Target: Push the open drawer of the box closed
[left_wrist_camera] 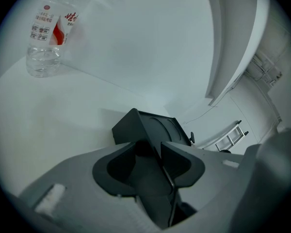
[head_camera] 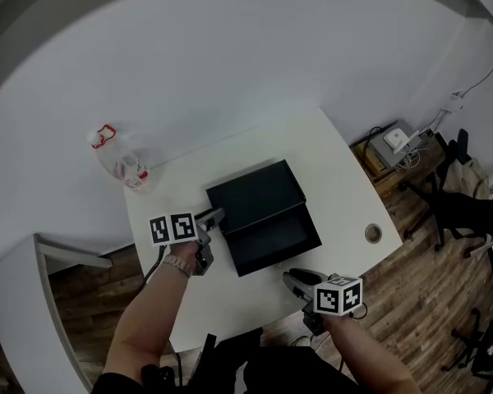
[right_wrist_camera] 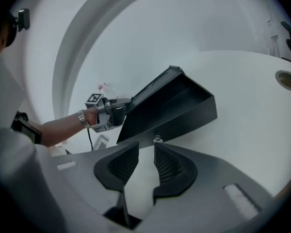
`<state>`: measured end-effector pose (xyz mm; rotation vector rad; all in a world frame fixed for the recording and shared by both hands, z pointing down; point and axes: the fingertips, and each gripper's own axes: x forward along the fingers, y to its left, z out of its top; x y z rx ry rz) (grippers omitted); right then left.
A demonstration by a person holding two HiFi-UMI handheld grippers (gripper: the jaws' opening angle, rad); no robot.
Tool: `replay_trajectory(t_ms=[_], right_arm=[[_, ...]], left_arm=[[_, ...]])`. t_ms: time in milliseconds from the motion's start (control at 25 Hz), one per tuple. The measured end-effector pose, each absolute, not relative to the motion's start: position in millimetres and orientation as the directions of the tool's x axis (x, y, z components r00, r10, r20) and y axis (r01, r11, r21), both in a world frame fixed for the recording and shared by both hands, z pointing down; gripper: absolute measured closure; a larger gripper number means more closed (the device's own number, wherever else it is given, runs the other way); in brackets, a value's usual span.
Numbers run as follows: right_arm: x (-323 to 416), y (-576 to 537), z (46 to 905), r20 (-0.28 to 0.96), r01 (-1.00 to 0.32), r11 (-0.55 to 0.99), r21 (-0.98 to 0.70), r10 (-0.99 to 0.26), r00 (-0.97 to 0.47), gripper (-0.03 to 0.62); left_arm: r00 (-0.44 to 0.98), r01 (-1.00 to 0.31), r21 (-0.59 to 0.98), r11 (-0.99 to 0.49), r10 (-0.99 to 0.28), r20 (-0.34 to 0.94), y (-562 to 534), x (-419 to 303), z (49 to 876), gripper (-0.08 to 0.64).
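Note:
A black box [head_camera: 257, 189] lies on the white table [head_camera: 337, 167] with its drawer [head_camera: 278, 240] pulled out toward me. My left gripper [head_camera: 216, 217] is at the box's left corner, shut on the box's thin edge; in the left gripper view the dark wall [left_wrist_camera: 155, 127] runs between the jaws of the left gripper [left_wrist_camera: 160, 152]. My right gripper [head_camera: 292, 279] is just in front of the drawer. In the right gripper view the right gripper [right_wrist_camera: 146, 152] stands open with nothing between its jaws, and the drawer's small knob [right_wrist_camera: 157, 139] sits just beyond the tips.
A plastic water bottle [head_camera: 123, 164] stands at the table's far left corner. A round cable hole [head_camera: 373, 233] is in the table right of the drawer. Wooden floor, a side cabinet [head_camera: 394, 150] and an office chair [head_camera: 464, 195] lie beyond the table's right edge.

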<state>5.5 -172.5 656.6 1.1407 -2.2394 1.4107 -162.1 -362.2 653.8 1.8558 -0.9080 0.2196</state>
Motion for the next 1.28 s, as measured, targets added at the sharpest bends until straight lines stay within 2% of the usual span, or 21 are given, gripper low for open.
replay_trajectory(t_ms=[160, 320, 520, 760, 1280], right_arm=[[1.2, -184.1, 679.2, 0.660, -0.771, 0.195, -0.606, -0.418, -0.624, 0.468], [-0.4, -189.1, 688.4, 0.682, -0.778, 0.162, -0.606, -0.397, -0.614, 0.468], [-4.5, -190.5, 691.3, 0.690, -0.773, 0.147, -0.617, -0.373, -0.621, 0.517], [-0.1, -205.9, 682.5, 0.693, -0.800, 0.154, -0.580, -0.424, -0.584, 0.518], [-15.2, -260.3, 682.6, 0.701, -0.811, 0.202, -0.549, -0.418, -0.578, 0.518]], left_arm=[[0.706, -0.664, 0.719, -0.205, -0.488, 0.513, -362.5, -161.2, 653.1, 0.386], [0.712, -0.658, 0.724, -0.207, -0.486, 0.508, -362.0, -160.8, 653.0, 0.385], [0.717, -0.661, 0.717, -0.221, -0.468, 0.517, -360.7, -159.8, 653.8, 0.382], [0.730, -0.655, 0.715, -0.245, -0.448, 0.516, -361.5, -159.1, 653.6, 0.377], [0.744, -0.643, 0.721, -0.259, -0.436, 0.507, -359.5, -157.3, 653.3, 0.373]])
